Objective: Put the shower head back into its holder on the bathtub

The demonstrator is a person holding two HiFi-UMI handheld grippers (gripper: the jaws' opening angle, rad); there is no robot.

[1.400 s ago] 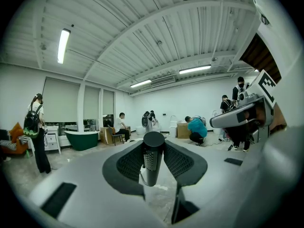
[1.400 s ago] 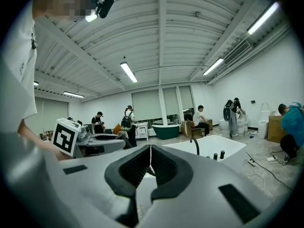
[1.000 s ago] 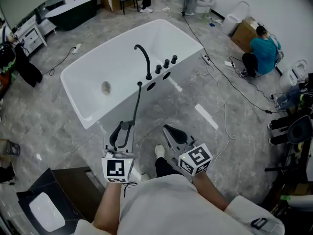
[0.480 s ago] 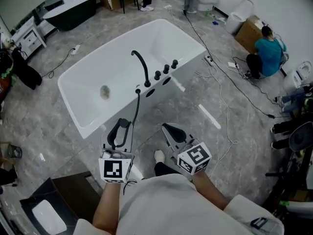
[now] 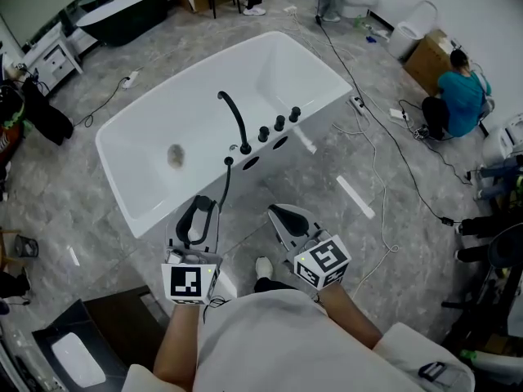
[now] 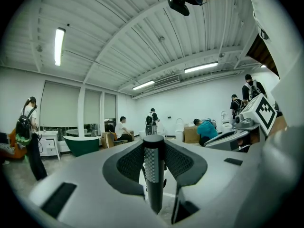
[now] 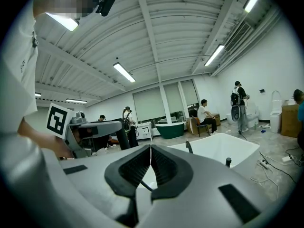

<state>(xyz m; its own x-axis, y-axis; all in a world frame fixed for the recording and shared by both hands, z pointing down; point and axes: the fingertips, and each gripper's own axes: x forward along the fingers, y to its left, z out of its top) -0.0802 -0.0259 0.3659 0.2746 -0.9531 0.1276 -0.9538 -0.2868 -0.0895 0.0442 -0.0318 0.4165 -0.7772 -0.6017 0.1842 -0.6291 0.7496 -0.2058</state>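
Black shower head (image 6: 153,170) clamped in the left gripper (image 5: 202,209), short of the white bathtub (image 5: 112,163).

Left jaws squeeze the ribbed handle, and its hose (image 5: 225,184) runs up to the small black holder (image 5: 229,162) on the tub's near rim, just beside the faucet (image 5: 235,114) and 3 knobs (image 5: 279,123). Right gripper (image 5: 282,213) is closed on itself alongside, carrying nothing. Risks from here, as I read it: the slack hose could kink or snag the faucet on the approach. A tilted handle may miss the holder's mouth and scrape the rim. Letting go before it seats would drop it into the tub or onto the floor.
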